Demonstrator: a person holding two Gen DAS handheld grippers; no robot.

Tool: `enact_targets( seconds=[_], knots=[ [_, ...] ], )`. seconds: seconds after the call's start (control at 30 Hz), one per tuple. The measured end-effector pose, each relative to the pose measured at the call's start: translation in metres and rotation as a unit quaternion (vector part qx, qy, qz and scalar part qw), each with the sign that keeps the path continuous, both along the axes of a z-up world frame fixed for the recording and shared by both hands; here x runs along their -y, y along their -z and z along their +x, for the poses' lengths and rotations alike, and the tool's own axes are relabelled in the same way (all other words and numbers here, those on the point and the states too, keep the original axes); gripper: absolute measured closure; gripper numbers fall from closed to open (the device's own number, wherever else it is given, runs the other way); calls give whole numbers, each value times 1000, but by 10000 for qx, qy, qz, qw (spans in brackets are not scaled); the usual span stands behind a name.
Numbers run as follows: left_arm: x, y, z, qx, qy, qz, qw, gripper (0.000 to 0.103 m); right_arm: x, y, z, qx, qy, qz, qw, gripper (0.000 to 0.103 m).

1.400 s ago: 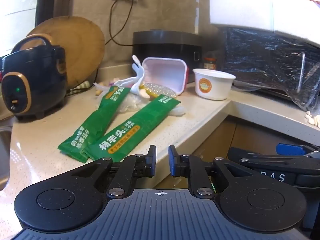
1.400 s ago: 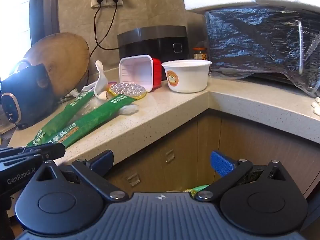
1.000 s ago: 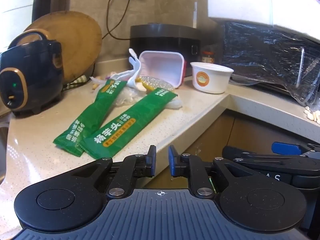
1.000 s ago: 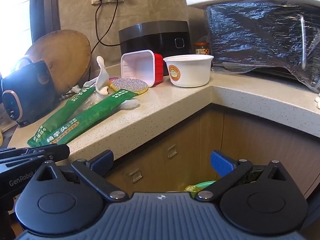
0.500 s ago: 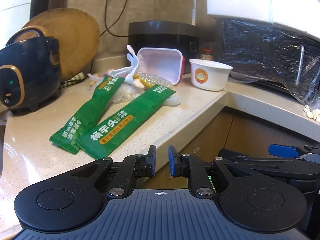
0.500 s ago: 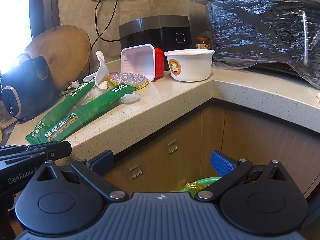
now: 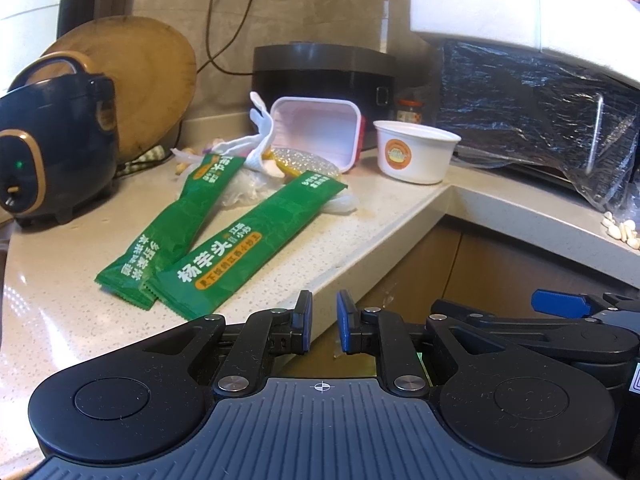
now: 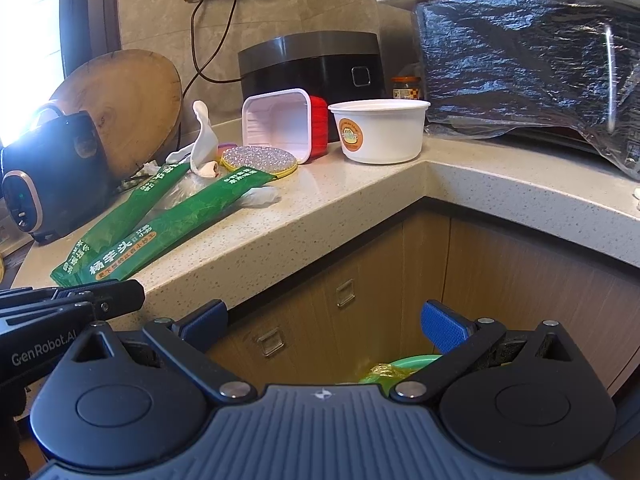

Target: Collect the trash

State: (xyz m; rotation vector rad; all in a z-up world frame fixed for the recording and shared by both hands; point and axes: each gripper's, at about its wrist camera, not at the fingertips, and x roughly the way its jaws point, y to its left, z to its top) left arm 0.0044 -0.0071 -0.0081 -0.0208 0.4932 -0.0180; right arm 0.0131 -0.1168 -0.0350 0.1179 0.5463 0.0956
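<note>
Your left hand-held gripper point(image 7: 322, 322), jaws nearly closed on nothing, is nearer the green wrappers point(image 7: 256, 236) lying up-left on the table point(image 7: 360, 224), long axes running near-left to far-right. Your right hand-held gripper point(image 8: 324, 324) gapes empty.

Your left gripper point(image 7: 322, 322) is matte black, with a ribbed grey housing marked by a small white crosshair, two round discs flanking that crosshair, silver pivot screws on angular linkage arms, and blue pads on the fingertips point(image 7: 345, 320). Your right gripper point(image 8: 323, 320) has the same build, its blue pads point(image 8: 442, 326) finely textured. In the right wrist view, white "GenRobot.AI" lettering runs along the left gripper's black side.
</note>
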Motion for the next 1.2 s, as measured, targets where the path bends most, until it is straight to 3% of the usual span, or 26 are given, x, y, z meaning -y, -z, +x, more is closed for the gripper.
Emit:
enact_targets(
  seconds=[1.2],
  knots=[
    [2, 3, -1, -49, 68, 13, 10000, 86, 4, 2, 0, 36, 126, 16, 9999, 0]
  ],
)
